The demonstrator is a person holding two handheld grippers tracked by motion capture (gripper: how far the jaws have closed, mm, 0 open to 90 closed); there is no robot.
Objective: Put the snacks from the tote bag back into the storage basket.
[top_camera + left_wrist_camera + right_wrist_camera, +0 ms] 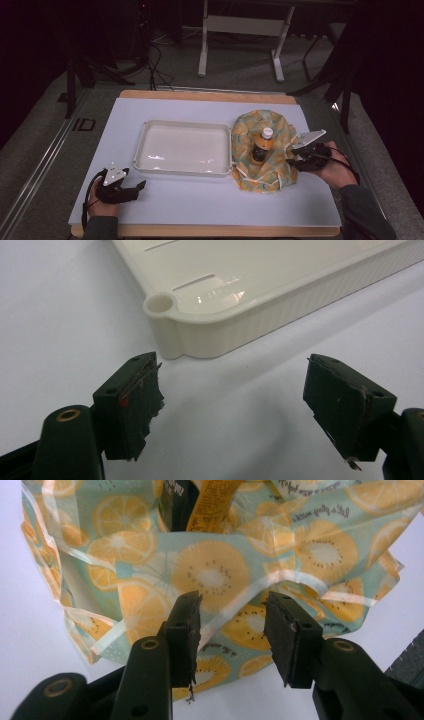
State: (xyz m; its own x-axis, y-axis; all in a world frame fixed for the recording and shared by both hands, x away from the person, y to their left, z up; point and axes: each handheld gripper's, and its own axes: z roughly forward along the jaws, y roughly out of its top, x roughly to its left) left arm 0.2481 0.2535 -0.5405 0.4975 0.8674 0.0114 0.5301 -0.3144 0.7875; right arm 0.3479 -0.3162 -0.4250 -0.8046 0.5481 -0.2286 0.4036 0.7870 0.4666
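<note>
— One bottle (262, 145) stands upright in the fruit-print bag (280, 131), right of centre in the high view. How much of it shows?

— Its white cap and orange body do; the base is sunk in the crumpled cloth. In the right gripper view the top is cut off by the upper edge, leaving just a strip of yellow label.

— And the right gripper (295, 155)?

— At the bag's right edge, jaws partly apart, a fold of the bag (215, 575) just ahead of them. Whether they touch it, I cannot tell.

— The left gripper (137, 187)?

— Lower left, resting on the white table (210, 197), jaws wide apart and holding nothing, near the corner of the cream tray (210, 335). Bare table lies between them and along the near edge.
</note>
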